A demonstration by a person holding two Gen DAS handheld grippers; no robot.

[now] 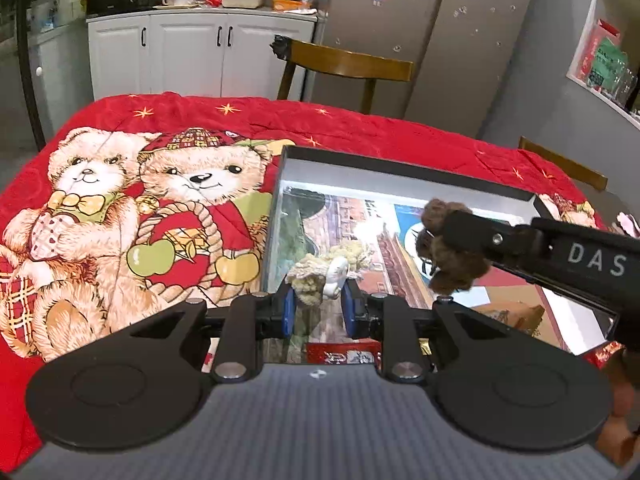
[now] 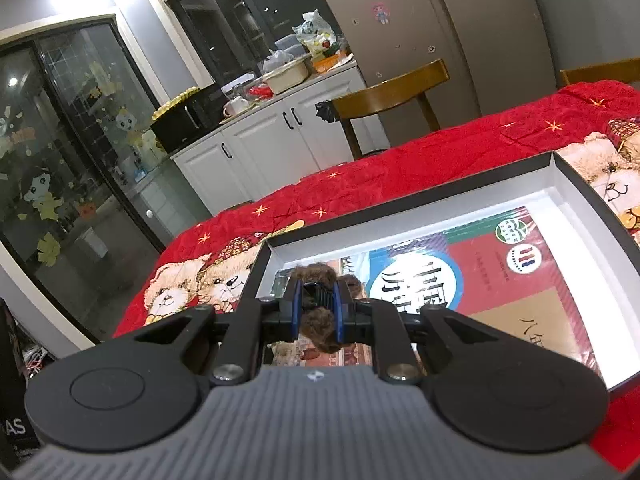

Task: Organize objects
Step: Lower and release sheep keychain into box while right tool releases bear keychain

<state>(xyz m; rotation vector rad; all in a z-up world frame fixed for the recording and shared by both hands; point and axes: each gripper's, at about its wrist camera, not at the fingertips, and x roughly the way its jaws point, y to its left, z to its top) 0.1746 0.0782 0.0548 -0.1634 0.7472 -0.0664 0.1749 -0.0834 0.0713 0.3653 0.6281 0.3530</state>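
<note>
A shallow dark box (image 1: 404, 166) (image 2: 404, 194) with white inner walls and a colourful printed sheet on its floor lies on the red teddy-bear blanket (image 1: 120, 208) (image 2: 360, 176). My left gripper (image 1: 318, 304) is shut on a cream fluffy plush toy (image 1: 320, 276), held just above the box's near left corner. My right gripper (image 2: 317, 312) is shut on a brown fluffy plush toy (image 2: 320, 322) over the box's left part. In the left wrist view the right gripper (image 1: 460, 236) reaches in from the right with the brown plush toy (image 1: 452, 268) hanging from its tip above the box.
A wooden chair (image 1: 348, 68) (image 2: 392, 92) stands behind the table, another chair back (image 1: 564, 168) at the right. White cabinets (image 1: 192, 52) with a microwave and clutter line the back wall. A red packet (image 1: 344, 354) lies below my left gripper.
</note>
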